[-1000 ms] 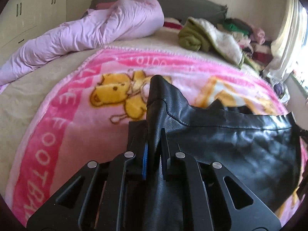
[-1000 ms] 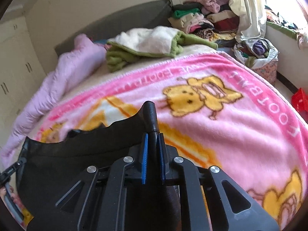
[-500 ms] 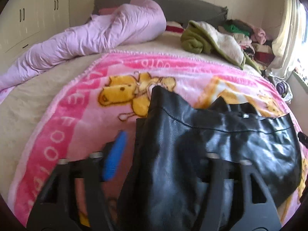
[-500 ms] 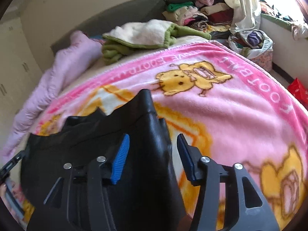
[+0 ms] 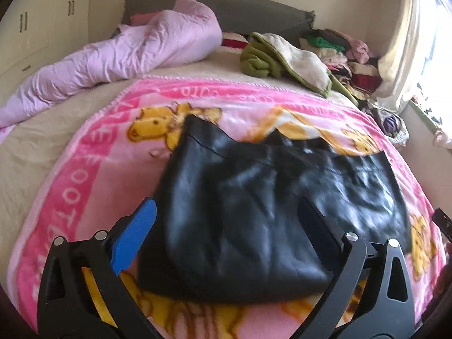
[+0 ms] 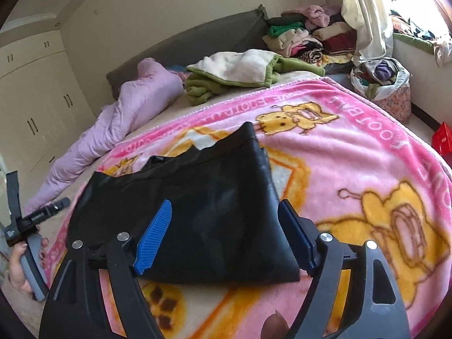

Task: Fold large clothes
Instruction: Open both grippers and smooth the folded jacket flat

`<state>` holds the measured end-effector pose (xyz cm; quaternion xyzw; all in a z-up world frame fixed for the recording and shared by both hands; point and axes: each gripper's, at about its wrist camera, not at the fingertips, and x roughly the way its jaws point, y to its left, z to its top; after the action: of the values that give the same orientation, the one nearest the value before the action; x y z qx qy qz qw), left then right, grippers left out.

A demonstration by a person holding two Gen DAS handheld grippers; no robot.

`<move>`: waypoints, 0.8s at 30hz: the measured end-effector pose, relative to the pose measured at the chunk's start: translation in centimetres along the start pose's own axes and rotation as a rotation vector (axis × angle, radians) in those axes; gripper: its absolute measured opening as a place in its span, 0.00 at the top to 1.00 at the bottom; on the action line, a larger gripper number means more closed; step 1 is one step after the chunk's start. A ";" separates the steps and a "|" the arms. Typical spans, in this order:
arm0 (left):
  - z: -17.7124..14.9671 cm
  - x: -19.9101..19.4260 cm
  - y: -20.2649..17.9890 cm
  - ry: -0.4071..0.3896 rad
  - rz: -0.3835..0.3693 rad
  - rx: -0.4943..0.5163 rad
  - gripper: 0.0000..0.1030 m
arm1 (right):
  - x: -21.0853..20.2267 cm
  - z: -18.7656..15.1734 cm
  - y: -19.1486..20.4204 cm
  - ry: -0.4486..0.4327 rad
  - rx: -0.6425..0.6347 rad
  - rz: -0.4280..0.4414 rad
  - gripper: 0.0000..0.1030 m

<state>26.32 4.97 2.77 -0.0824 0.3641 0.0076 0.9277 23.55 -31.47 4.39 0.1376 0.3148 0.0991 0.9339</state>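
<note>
A black leather-like garment (image 5: pixel 271 203) lies folded on the pink bear-print blanket (image 5: pixel 84 186); it also shows in the right wrist view (image 6: pixel 197 214). My left gripper (image 5: pixel 226 220) is open and empty, raised above the garment's near left part. My right gripper (image 6: pixel 226 223) is open and empty, raised above the garment's near right part. The left gripper's handle, held by a hand, shows at the left edge of the right wrist view (image 6: pixel 19 226).
A crumpled lilac duvet (image 5: pixel 118 56) lies at the far left of the bed. A green and cream blanket (image 5: pixel 282 59) and a pile of folded clothes (image 5: pixel 344 53) sit at the far right by the curtain. A bag of clothes (image 6: pixel 387 84) stands on the floor.
Both grippers were shut on the garment's folded corners a second ago. Both have opened, let go and pulled back. The garment now rests flat on the blanket.
</note>
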 end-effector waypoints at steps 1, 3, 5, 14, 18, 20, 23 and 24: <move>-0.4 -0.3 -0.3 0.003 -0.010 0.000 0.09 | -0.2 -0.1 0.1 0.000 0.002 0.005 0.26; -1.1 -0.7 -0.8 0.011 -0.016 0.011 0.09 | -0.8 -0.4 0.7 0.004 -0.008 0.022 0.26; -1.8 -1.0 -1.5 0.022 -0.021 0.029 0.09 | -1.3 -0.6 1.3 0.007 -0.025 0.019 0.26; -4.7 -1.5 -4.3 0.047 -0.022 0.113 0.09 | -2.2 -1.2 2.0 0.012 -0.035 0.051 0.26; -5.8 -1.4 -5.0 0.058 -0.027 0.131 0.09 | -1.8 -1.7 2.1 0.027 -0.040 0.057 0.26; -5.9 -1.5 -5.1 0.051 -0.023 0.136 0.09 | -1.4 -2.1 2.2 0.042 -0.047 0.057 0.26; -6.0 -1.4 -5.2 0.054 -0.039 0.126 0.09 | -0.6 -2.4 2.4 0.066 -0.051 0.056 0.26; -6.0 -1.3 -5.2 0.057 -0.042 0.123 0.09 | -0.3 -2.5 2.5 0.077 -0.053 0.057 0.26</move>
<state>21.70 -1.09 0.08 -0.0329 0.3884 -0.0366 0.9202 21.53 -28.75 3.46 0.1178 0.3436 0.1391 0.9212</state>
